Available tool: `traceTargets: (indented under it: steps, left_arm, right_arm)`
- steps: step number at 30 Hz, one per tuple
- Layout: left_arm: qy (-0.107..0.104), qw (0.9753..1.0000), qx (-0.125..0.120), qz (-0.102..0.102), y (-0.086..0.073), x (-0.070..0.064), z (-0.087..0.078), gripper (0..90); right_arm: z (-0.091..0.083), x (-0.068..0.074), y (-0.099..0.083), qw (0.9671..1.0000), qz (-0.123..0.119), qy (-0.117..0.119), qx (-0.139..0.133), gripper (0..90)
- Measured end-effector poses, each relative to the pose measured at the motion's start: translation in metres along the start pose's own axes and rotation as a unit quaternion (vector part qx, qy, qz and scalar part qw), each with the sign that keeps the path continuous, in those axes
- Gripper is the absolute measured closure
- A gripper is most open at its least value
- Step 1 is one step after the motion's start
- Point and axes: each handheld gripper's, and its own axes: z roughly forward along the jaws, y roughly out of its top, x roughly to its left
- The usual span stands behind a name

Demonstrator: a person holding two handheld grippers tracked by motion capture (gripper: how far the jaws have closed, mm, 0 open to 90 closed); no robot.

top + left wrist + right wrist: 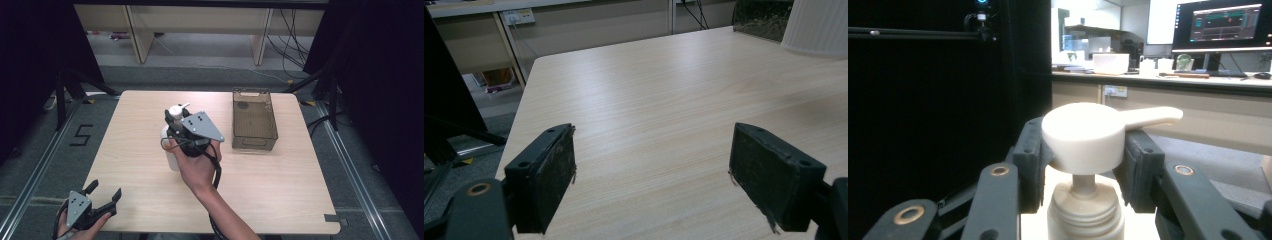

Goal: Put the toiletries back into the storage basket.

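black left tool (pixel 105 196) sits spread at the table (pixel 280 175) near-left corner, right tool (pixel 1083 165) pinches the white pump bottle (pixel 170 150) mid-table at its head, looks light, slick, neck grip safer, basket (pixel 254 120) right.

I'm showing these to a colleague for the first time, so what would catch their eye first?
First, the white pump bottle near the middle of the table, with the right tongs closed on its pump head. Next, the see-through brown bin, standing empty toward the table's far right. Last, the left tongs held open at the near left corner.
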Motion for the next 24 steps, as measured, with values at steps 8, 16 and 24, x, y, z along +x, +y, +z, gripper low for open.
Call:
traceTargets:
  steps: [8,16,24]
  left_arm:
    - [0.001,1.0,0.0,0.001,0.0,0.0,0.0,17.7]
    - [0.002,1.0,0.0,0.0,0.0,0.0,0.0,17.7]
    - [0.002,1.0,0.002,0.002,0.0,0.0,0.0,17.7]
  right_arm:
    - [-0.006,-0.013,-0.001,0.9999,-0.008,-0.014,0.004,59.9]
    - [-0.013,-0.021,-0.003,0.9996,0.008,-0.026,0.006,59.9]
    - [-0.02,-0.034,-0.002,0.9994,0.001,-0.036,0.0,59.9]
